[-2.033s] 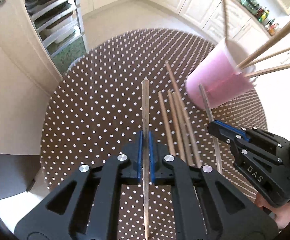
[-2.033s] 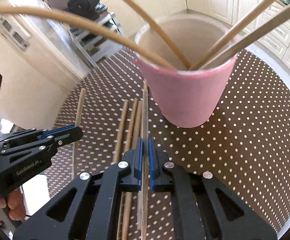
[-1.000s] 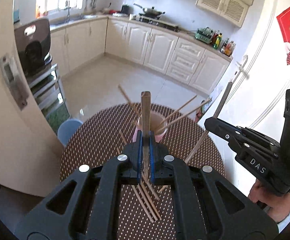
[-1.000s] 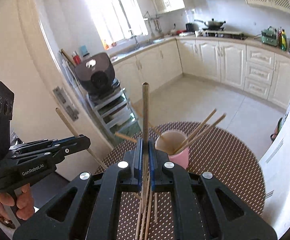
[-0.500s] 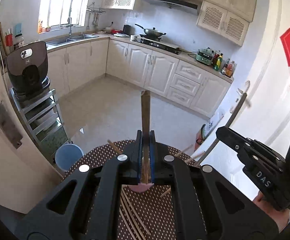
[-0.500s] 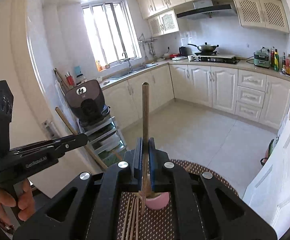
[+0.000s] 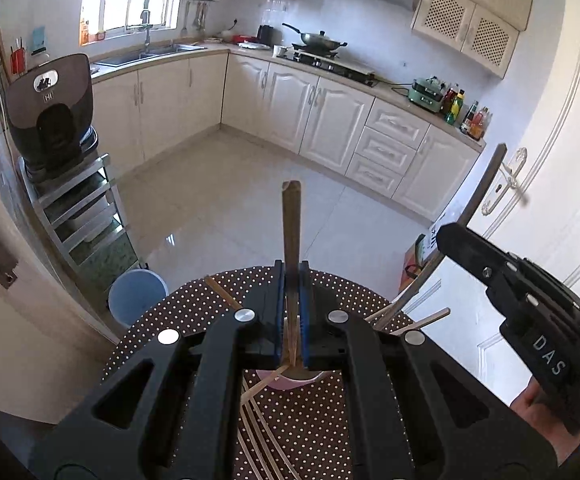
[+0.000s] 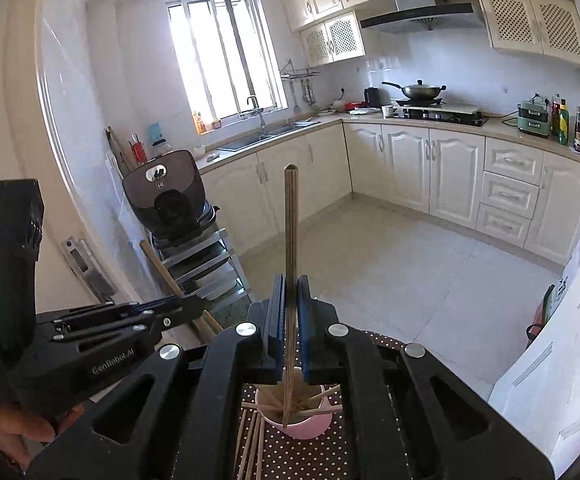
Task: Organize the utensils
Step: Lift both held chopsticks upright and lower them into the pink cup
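Observation:
My left gripper (image 7: 291, 280) is shut on a wooden chopstick (image 7: 291, 224) that stands upright between its blue pads. Below its fingers a sliver of the pink cup (image 7: 290, 382) shows on the brown dotted table (image 7: 170, 320). Loose chopsticks (image 7: 258, 432) lie in front of the cup. My right gripper (image 8: 291, 292) is shut on another upright chopstick (image 8: 290, 232), whose lower end reaches into the pink cup (image 8: 306, 428), which holds several chopsticks. Each gripper also shows in the other's view: the right gripper (image 7: 446, 236) and the left gripper (image 8: 198, 308), each with its stick.
A blue bin (image 7: 138, 296) and a metal rack (image 7: 74, 216) bearing a dark appliance stand beyond the table's left side. A white door (image 7: 530, 200) is close on the right. A person's hand (image 8: 14, 424) holds the left gripper. Kitchen cabinets line the far walls.
Both grippers have pulled back and up from the table with their chopsticks still held. The cup has dropped low in both views, behind the fingers.

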Available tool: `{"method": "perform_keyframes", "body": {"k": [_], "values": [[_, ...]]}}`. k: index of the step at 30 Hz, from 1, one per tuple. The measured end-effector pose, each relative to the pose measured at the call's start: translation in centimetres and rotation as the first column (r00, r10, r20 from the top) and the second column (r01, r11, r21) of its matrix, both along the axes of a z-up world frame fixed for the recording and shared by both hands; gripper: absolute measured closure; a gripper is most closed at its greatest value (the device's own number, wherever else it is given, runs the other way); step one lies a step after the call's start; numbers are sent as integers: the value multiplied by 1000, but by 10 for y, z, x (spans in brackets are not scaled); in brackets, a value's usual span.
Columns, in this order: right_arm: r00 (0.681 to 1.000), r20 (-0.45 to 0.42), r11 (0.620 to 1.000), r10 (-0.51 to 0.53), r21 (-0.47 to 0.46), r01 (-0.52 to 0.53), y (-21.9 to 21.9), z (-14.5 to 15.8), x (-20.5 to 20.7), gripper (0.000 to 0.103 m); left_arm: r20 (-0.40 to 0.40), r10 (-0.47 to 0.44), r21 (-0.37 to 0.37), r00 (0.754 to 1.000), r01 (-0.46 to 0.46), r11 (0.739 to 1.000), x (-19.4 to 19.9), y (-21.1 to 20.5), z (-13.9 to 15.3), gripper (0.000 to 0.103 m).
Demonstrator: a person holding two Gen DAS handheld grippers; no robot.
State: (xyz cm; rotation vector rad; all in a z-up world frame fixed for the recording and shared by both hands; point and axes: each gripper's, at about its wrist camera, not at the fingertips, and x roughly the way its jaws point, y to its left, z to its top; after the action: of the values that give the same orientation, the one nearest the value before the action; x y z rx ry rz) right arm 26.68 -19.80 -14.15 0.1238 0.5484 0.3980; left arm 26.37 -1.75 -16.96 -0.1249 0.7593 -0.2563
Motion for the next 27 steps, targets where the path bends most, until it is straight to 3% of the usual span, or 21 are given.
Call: {"method": "perform_keyframes", "body": {"k": [14, 27], "values": [[998, 54, 1000, 18, -8, -18, 6, 3, -2, 98, -77, -21, 35, 997, 23, 999, 0, -9, -29, 97], [999, -32, 996, 35, -78, -37, 15, -29, -12, 98, -154, -12, 0, 988, 12, 1000, -10, 2, -47, 96]]}}
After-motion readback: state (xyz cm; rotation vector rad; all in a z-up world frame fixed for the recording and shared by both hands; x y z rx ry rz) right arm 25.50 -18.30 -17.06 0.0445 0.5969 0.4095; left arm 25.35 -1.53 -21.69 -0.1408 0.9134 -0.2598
